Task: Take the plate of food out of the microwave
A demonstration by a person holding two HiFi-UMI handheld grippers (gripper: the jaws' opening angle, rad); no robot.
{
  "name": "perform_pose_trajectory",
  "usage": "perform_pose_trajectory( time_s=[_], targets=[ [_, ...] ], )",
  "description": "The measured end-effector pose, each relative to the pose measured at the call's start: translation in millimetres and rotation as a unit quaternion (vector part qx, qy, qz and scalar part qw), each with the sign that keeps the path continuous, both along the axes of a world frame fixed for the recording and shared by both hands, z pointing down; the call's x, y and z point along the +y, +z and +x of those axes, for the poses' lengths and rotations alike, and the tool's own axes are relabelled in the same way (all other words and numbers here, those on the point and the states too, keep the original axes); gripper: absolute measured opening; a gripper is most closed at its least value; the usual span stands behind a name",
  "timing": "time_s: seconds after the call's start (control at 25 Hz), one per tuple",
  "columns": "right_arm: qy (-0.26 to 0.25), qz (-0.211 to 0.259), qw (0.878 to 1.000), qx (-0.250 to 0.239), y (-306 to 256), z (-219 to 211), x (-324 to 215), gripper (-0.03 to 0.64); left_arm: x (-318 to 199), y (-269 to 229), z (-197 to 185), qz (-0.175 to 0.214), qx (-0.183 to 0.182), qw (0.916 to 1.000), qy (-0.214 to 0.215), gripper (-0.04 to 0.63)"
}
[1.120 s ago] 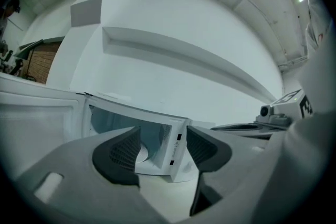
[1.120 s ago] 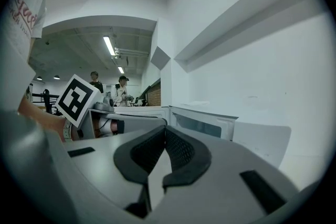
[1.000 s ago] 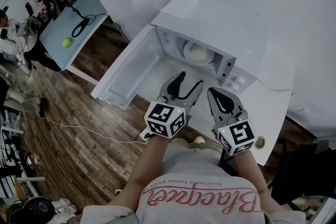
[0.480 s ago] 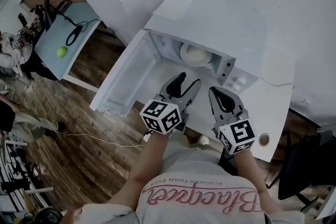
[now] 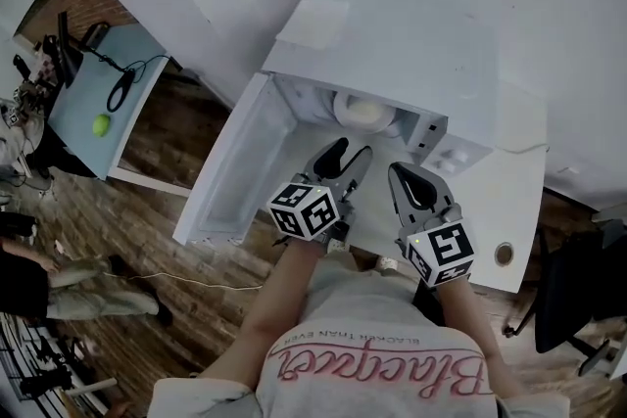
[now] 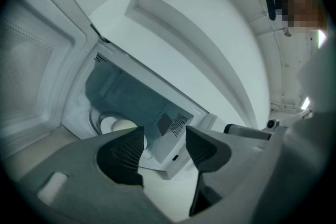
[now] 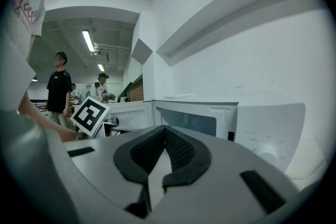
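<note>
The white microwave (image 5: 392, 44) stands on a white counter with its door (image 5: 230, 176) swung open to the left. Inside, a pale plate of food (image 5: 364, 110) rests on the turntable; in the left gripper view the plate (image 6: 116, 124) shows low in the cavity, partly hidden by a jaw. My left gripper (image 5: 351, 150) is open and empty, just in front of the opening and pointing into it. My right gripper (image 5: 407, 173) is shut and empty, before the control panel (image 7: 268, 147). The right gripper (image 7: 164, 131) has its pads touching.
A blue table (image 5: 88, 93) with a green ball (image 5: 101, 124) and a black cable stands far left over wooden floor. The counter (image 5: 509, 201) has a round hole (image 5: 504, 255) at right. A dark chair (image 5: 578, 299) is beyond it. People stand in the background (image 7: 59, 86).
The head view has shifted, so the microwave sits lower and nearer. My left gripper has edged a little toward the opening and twisted. The right gripper has barely moved.
</note>
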State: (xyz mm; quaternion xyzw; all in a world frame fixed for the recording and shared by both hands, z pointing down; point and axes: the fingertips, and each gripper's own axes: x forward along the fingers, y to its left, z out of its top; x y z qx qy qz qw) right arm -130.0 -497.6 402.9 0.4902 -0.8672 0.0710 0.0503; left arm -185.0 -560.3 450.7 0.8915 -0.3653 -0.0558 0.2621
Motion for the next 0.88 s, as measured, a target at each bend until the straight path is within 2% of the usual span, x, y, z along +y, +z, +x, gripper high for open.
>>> perform_pose_trajectory(
  time_s=[0.32, 0.44, 0.64, 0.88],
  targets=[
    [0.019, -0.015, 0.999, 0.026, 12.1, -7.9, -7.5, 0.011, -27.5, 44.1, -5.1, -0.06, 0.007, 0.9982, 0.002, 0.253],
    [0.02, -0.019, 0.999, 0.036, 15.1, -11.7, -8.9, 0.011, -37.8, 54.8, -6.2, -0.087, 0.029, 0.9958, -0.001, 0.253],
    [0.024, -0.023, 0.998, 0.045, 16.7, -14.3, -15.0, 0.011, -53.3, 73.2, -6.3, -0.148, 0.075, 0.986, -0.013, 0.253],
    [0.038, -0.038, 0.997, 0.059, 23.5, -9.6, -21.4, 0.011, -66.6, 91.5, -6.1, -0.196, 0.094, 0.9758, -0.027, 0.245]
  ],
)
